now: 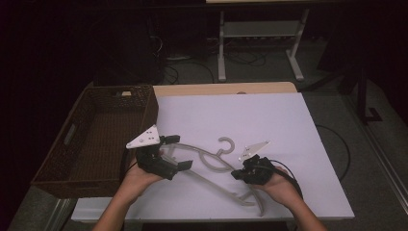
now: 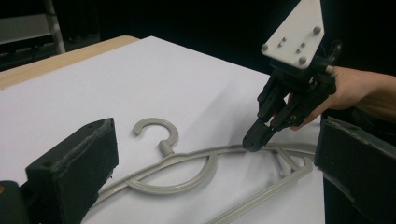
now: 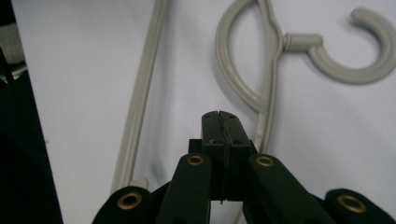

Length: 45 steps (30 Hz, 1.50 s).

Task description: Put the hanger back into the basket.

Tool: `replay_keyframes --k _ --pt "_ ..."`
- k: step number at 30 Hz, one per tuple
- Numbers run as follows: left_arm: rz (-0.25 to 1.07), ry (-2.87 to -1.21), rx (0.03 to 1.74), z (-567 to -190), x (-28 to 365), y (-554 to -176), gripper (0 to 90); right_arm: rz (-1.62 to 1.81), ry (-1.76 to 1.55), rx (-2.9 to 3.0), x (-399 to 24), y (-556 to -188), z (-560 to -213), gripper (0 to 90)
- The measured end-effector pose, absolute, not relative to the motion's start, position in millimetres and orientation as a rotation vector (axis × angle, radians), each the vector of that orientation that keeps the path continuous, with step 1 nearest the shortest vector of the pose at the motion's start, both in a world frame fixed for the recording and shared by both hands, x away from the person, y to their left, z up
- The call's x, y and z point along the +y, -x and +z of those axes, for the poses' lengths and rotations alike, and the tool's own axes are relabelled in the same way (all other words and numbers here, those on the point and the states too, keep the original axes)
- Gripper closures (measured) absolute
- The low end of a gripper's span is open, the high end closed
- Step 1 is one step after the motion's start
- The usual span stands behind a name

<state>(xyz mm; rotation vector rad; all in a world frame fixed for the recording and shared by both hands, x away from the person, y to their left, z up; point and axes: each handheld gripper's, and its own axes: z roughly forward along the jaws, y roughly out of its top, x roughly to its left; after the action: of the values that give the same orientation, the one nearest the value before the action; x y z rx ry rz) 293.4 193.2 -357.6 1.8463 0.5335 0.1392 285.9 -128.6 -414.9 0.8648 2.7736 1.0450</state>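
Object: grey plastic clothes hanger with hook [image 1: 219,166], flat on the white table sheet [image 1: 269,120], hook pointing away from the person.
Left gripper [image 1: 174,153]: jaws wide apart, empty, straddling the hanger's left arm.
Right gripper [image 1: 239,174]: jaws pressed together with nothing between them, tips resting at the hanger's upper bar [image 2: 254,140].
Nearby: dark brown woven basket [image 1: 79,144], just left of the hanger, appears empty.
Step (judged): approach before grasping.
Next: left jaws must close on the bar; right must open first.
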Motion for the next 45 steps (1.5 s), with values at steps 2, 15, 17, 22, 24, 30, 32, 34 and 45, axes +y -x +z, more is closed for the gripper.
replay_keyframes --k 2,15,17,22,24,30,32,34,45 --pt "0.138 -1.845 0.533 -357.5 193.4 -293.4 0.0 1.013 -0.87 2.785 -127.7 -286.8 -417.7 89.3" --pt "0.139 -1.839 0.542 -357.3 195.0 -293.9 0.0 0.839 -0.884 2.834 -126.8 -289.4 -429.1 89.5" --pt "0.14 -1.839 0.541 -357.5 195.0 -294.0 0.0 0.821 -0.884 2.826 -126.6 -289.0 -428.1 89.6" --pt "0.141 -1.839 0.542 -357.4 194.8 -293.7 0.0 0.775 -0.913 2.8 -128.6 -290.2 -426.7 89.6" --pt "0.14 -1.841 0.542 -357.4 194.5 -293.4 0.0 0.761 -0.936 2.774 -132.1 -292.3 -426.9 89.6" --pt "0.138 -1.841 0.543 -357.5 194.4 -293.5 0.0 0.72 -1.019 2.696 -152.5 -303.3 -427.2 89.6" --pt "0.136 -1.839 0.543 -357.6 194.2 -293.6 0.0 0.71 -1.055 2.663 -162.2 -309.3 -427.7 89.6" --pt "0.135 -1.84 0.543 -357.6 194.1 -293.6 0.0 0.698 -1.075 2.646 -167.1 -312.5 -427.8 89.6" --pt "0.126 -1.844 0.537 -358.9 192.8 -294.0 0.0 0.703 -1.288 2.41 -221.8 -342.2 -426.3 89.6"
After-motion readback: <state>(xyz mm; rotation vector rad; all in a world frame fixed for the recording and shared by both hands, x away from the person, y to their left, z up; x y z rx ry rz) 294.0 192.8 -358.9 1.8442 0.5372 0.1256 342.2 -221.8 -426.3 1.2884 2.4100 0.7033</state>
